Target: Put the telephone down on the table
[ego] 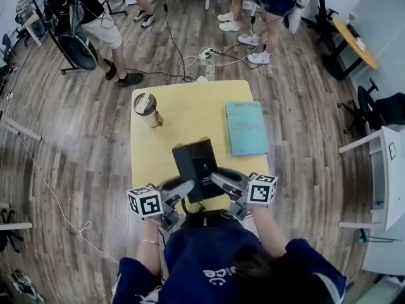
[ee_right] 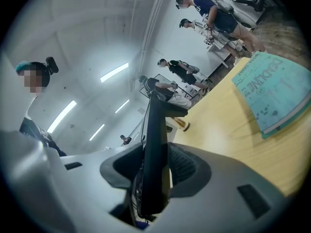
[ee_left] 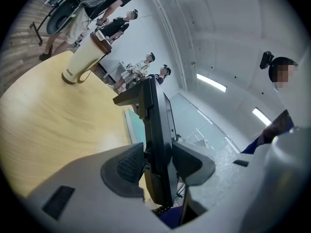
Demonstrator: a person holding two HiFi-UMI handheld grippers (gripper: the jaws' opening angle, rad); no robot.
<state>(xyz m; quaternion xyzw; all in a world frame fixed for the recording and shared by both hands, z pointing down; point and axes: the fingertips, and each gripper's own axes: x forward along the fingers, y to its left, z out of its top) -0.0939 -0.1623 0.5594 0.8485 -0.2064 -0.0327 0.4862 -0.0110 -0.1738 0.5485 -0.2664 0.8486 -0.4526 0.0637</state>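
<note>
Printed in big pale letters across the teal book near the right edge of the desk: what looks like "DEADLINE"; low on the cream cup near the far left corner: a small "Jeep".

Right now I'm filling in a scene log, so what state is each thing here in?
telephone: clamped from both sides, held tilted over the near edge of the table, not yet laid down.
left gripper: shut on the telephone.
right gripper: shut on the telephone's other side.
cup: upright on the table, lid on.
book: closed, lying flat on the table.
</note>
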